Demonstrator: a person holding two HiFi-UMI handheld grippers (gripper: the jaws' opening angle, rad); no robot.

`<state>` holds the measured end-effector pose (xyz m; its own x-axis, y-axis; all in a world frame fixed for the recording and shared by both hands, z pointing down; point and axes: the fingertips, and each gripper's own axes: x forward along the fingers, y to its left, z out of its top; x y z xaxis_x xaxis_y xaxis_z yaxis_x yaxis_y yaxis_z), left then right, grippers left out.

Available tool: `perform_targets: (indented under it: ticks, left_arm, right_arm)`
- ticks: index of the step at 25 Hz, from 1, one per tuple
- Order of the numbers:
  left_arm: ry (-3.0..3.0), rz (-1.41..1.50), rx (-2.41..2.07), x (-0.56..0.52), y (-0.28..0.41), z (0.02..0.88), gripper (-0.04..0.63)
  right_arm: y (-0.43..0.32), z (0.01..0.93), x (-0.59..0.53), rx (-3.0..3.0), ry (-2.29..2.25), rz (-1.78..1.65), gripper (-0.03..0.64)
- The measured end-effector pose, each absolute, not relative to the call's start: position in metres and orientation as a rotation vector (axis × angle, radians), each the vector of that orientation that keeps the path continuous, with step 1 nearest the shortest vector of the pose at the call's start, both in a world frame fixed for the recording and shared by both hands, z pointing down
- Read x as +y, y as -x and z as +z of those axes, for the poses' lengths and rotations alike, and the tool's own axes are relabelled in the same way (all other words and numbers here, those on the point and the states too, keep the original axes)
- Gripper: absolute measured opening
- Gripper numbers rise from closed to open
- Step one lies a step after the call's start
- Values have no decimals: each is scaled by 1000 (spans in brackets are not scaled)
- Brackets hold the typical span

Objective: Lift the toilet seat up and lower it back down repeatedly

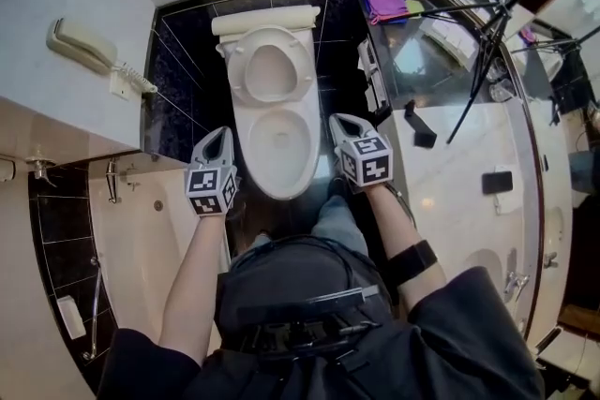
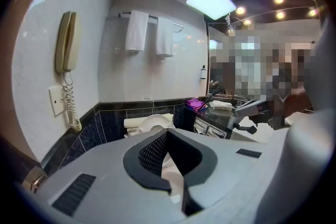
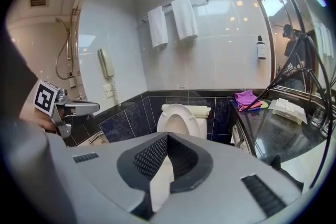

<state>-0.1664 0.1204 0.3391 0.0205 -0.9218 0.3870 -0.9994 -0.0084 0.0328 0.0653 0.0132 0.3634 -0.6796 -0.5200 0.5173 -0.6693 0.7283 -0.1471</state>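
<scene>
Towels (image 3: 184, 18) are showing only in gripper views; left gripper (image 1: 221, 134) and right gripper (image 1: 337, 120), pressed together, are flanking bowl (image 1: 279, 190) edges, toilet seat (image 1: 268, 47) raised.

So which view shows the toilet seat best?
The head view: the toilet seat shows whole, raised against the tank, above the open bowl. The right gripper view shows the toilet seat upright but smaller; the left gripper view shows only its top.

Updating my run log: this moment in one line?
toilet seat raised | left gripper shut, empty | right gripper shut, empty
</scene>
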Motion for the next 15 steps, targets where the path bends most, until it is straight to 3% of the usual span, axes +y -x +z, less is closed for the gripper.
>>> perform_targets:
  ticks: [15]
  left_arm:
    - [-2071, 385, -1921, 160, 147, 341, 0]
  right_arm:
    - [-110, 370, 46, -2414, -1039, 427, 14]
